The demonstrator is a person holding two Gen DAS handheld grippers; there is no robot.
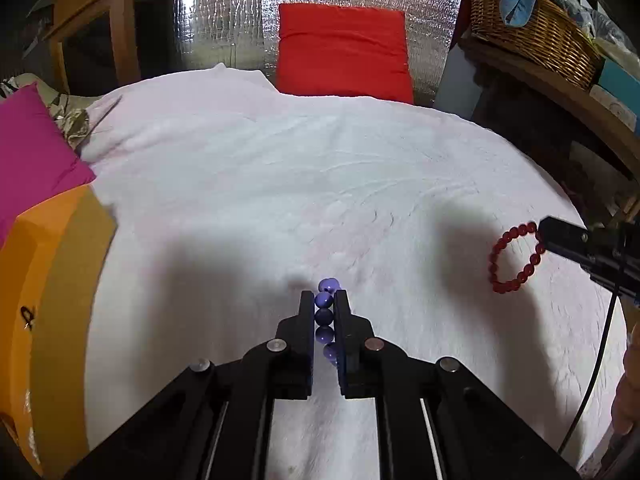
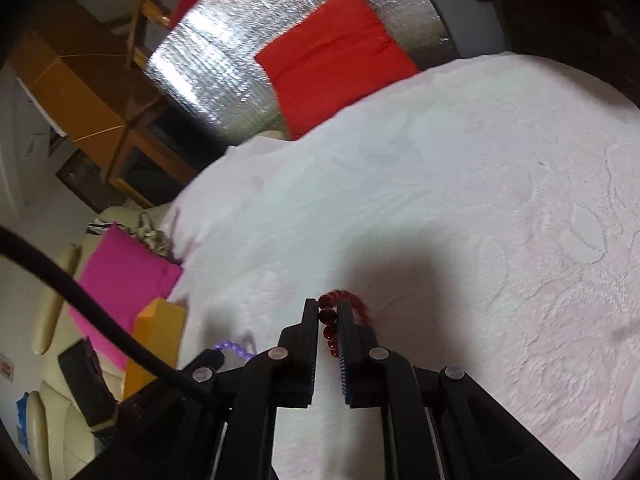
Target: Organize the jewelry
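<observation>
White textured cloth (image 1: 280, 184) covers the bed, with a red cushion (image 1: 344, 52) propped against silver foil at the far end, a pink cushion (image 1: 32, 148) at the left edge and an orange box (image 1: 52, 300) just this side of it.

Both bracelets look freshly picked up, so I judge the step in hand to be the carry. The left hand-held gripper (image 1: 324, 308) is pressed together on a purple bead bracelet (image 1: 325, 312); its beads line up between the pads, running along the fingers, one end of the loop poking out past the tips. The right hand-held gripper (image 2: 328, 316) pinches a red bead bracelet (image 2: 326, 312) the same way. Seen from the left wrist, that red loop (image 1: 514, 258) hangs off the tips edge-up over the cloth, its ring facing sideways towards the left gripper.

Next, I reckon, each bracelet needs taking to its place, perhaps the orange box, though I cannot tell whether it is open. Dangling loops may swing, so slow travel and a low release would suit.
</observation>
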